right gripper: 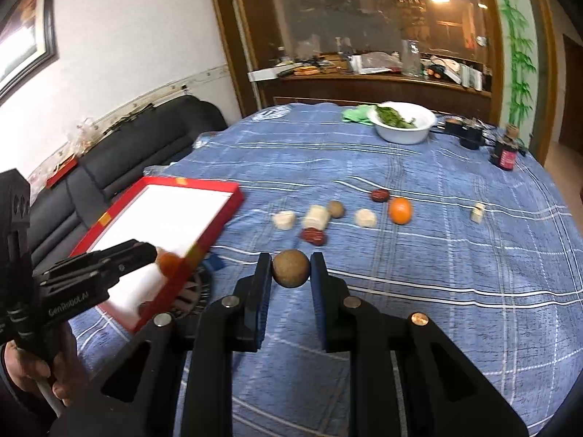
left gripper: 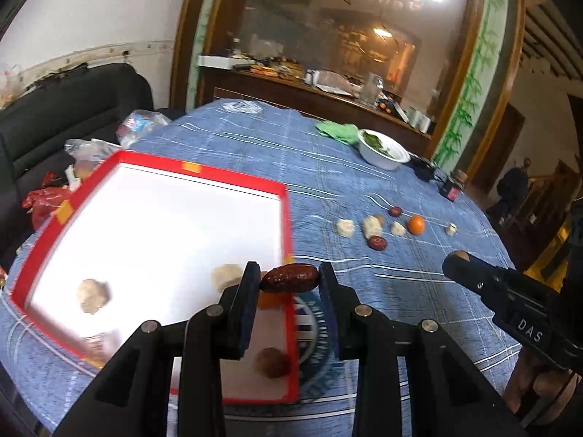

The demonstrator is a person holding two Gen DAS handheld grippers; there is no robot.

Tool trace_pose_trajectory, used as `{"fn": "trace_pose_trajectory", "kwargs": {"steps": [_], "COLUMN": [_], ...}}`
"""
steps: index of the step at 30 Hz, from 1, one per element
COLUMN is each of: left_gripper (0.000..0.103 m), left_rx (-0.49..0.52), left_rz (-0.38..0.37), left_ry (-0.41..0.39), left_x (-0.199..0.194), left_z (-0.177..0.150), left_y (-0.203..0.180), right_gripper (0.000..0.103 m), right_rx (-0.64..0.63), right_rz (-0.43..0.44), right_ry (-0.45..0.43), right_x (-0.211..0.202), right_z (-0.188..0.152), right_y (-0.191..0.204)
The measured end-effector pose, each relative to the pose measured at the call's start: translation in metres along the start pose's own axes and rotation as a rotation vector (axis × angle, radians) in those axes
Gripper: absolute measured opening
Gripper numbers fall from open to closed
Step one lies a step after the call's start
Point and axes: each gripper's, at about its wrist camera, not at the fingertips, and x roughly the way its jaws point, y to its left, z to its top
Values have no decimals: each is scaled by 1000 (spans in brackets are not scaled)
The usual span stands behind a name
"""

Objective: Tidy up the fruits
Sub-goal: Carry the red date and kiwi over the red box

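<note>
Fingers of my left hand-held gripper [left gripper: 289, 279] are clamped on a dark red date [left gripper: 290, 277], pinched end to end between the blue pads and held above the near right part of the red-rimmed tray [left gripper: 286, 225]. Under it, on the tray's white floor, I see a brown round fruit [left gripper: 272, 362] near the close corner, a pale lump [left gripper: 226, 276] just left of the gripper and another pale lump [left gripper: 93, 295] further left; an orange piece peeks out just behind the left finger, though I cannot tell what it is. My right hand-held gripper [right gripper: 290, 267] is closed on a round brown fruit [right gripper: 290, 268], carried above the blue checked cloth of the table [right gripper: 455, 255], to the right of the tray. Beyond it, loose on the cloth, lie a second red date [right gripper: 312, 235], pale chunks [right gripper: 316, 216], a small brown fruit [right gripper: 335, 208], another pale piece [right gripper: 365, 217], an orange [right gripper: 400, 210] and, touching its far left side, a third date [right gripper: 380, 195]; a small pale cube [right gripper: 477, 212] sits well apart to the right. Further back stand a dark bottle [right gripper: 504, 153], a white bowl [right gripper: 404, 127] of greens, and a green cloth [right gripper: 359, 113] beside it. A dark sofa [right gripper: 120, 156] lies off the table's left edge, with a wooden cabinet [right gripper: 364, 87] behind.
</note>
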Motion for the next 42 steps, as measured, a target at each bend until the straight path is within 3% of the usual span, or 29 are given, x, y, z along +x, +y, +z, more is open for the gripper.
{"fn": "trace_pose_trajectory", "kwargs": {"steps": [14, 22, 42], "left_gripper": [32, 32, 32], "left_rx": [-85, -118, -168], "left_rz": [209, 254, 351], "left_ry": [-3, 3, 21], "left_x": [3, 7, 23], "left_z": [8, 12, 25], "left_y": [57, 74, 99], "right_gripper": [23, 23, 24], "right_rx": [-123, -158, -172], "right_rz": [140, 165, 162], "right_ry": [32, 71, 162], "right_x": [36, 68, 131], "right_z": [11, 19, 33], "right_y": [90, 119, 145]}}
